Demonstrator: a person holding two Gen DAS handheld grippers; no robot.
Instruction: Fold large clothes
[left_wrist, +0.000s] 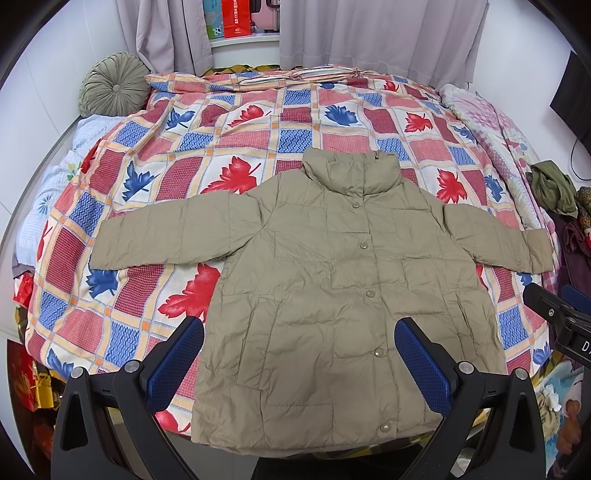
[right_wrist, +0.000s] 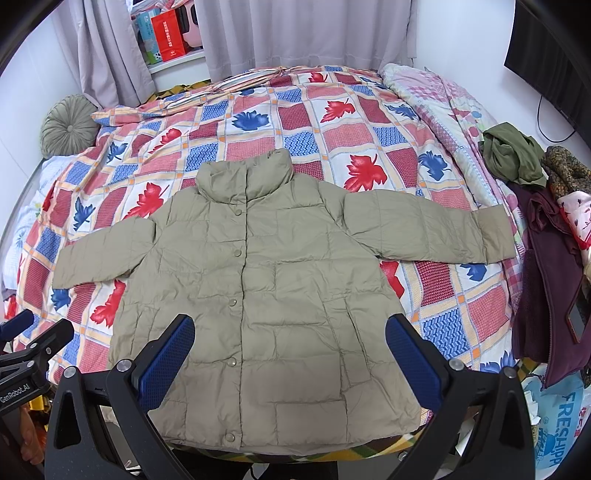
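Observation:
A khaki quilted jacket (left_wrist: 325, 280) lies flat and buttoned on the bed, collar away from me, both sleeves spread out sideways; it also shows in the right wrist view (right_wrist: 266, 280). My left gripper (left_wrist: 299, 354) is open and empty, held above the jacket's lower hem. My right gripper (right_wrist: 290, 354) is open and empty, also above the hem. The right gripper shows at the right edge of the left wrist view (left_wrist: 561, 321), and the left gripper at the left edge of the right wrist view (right_wrist: 26, 350).
A leaf-patterned quilt (left_wrist: 207, 147) covers the bed. A round green cushion (left_wrist: 110, 85) sits at the far left corner. A pile of clothes (right_wrist: 546, 229) lies at the bed's right side. Grey curtains (left_wrist: 369, 33) hang behind.

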